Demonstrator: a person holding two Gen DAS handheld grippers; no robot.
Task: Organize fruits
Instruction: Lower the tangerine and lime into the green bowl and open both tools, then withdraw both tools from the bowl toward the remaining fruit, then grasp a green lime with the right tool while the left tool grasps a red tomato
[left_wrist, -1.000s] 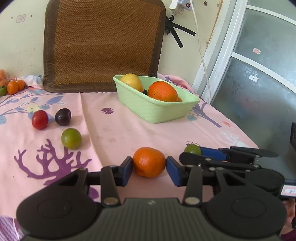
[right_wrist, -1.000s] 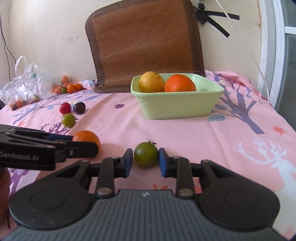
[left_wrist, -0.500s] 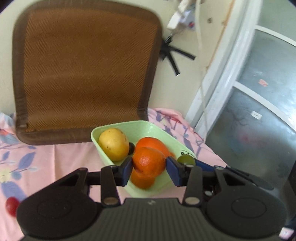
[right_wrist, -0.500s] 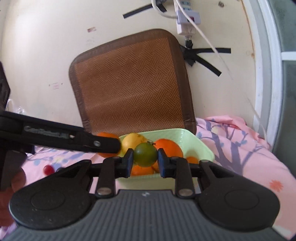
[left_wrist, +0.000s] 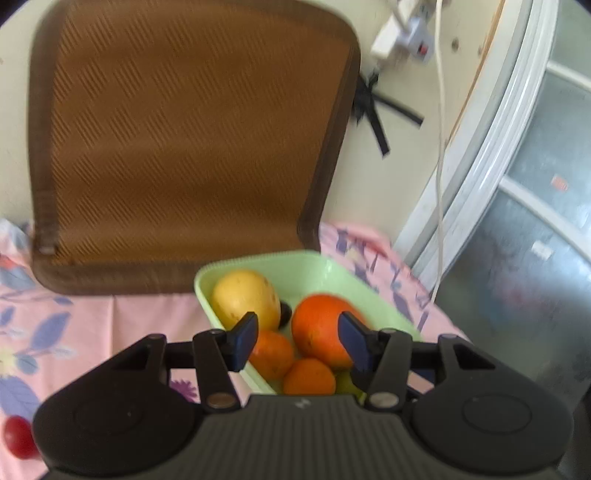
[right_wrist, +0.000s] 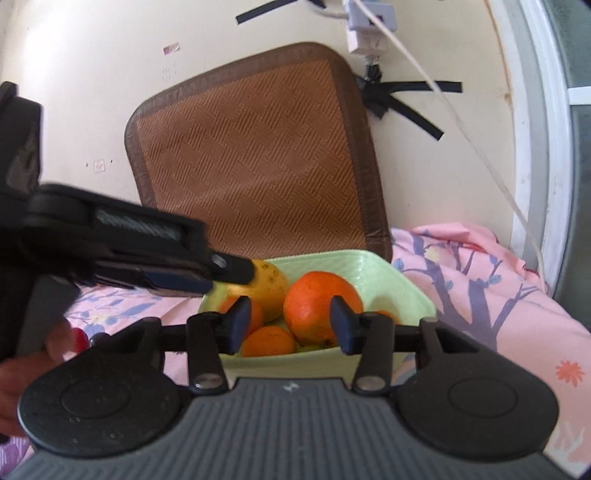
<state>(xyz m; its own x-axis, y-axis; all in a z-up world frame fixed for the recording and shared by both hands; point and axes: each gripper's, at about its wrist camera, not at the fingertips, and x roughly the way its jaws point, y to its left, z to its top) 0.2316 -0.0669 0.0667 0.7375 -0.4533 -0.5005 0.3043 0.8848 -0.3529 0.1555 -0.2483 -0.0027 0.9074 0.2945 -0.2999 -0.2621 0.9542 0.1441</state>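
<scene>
A light green basket (left_wrist: 314, 266) (right_wrist: 369, 269) holds a yellow fruit (left_wrist: 245, 295) (right_wrist: 275, 288), a large orange (left_wrist: 319, 334) (right_wrist: 317, 306) and smaller oranges (left_wrist: 309, 376) (right_wrist: 267, 341). A green fruit (left_wrist: 345, 382) shows low in the basket. My left gripper (left_wrist: 298, 341) is open and empty above the basket's near end. My right gripper (right_wrist: 287, 326) is open and empty just above the basket's front. The left gripper's body (right_wrist: 122, 240) crosses the right wrist view at the left.
A brown woven mat (left_wrist: 177, 140) leans on the wall behind the basket. A red fruit (left_wrist: 18, 437) lies on the pink cloth (right_wrist: 498, 295) at the left. A white cable (left_wrist: 439, 147) hangs by the door frame on the right.
Both grippers have opened over the basket. The small orange and the green fruit left the jaws and now lie in the basket.
</scene>
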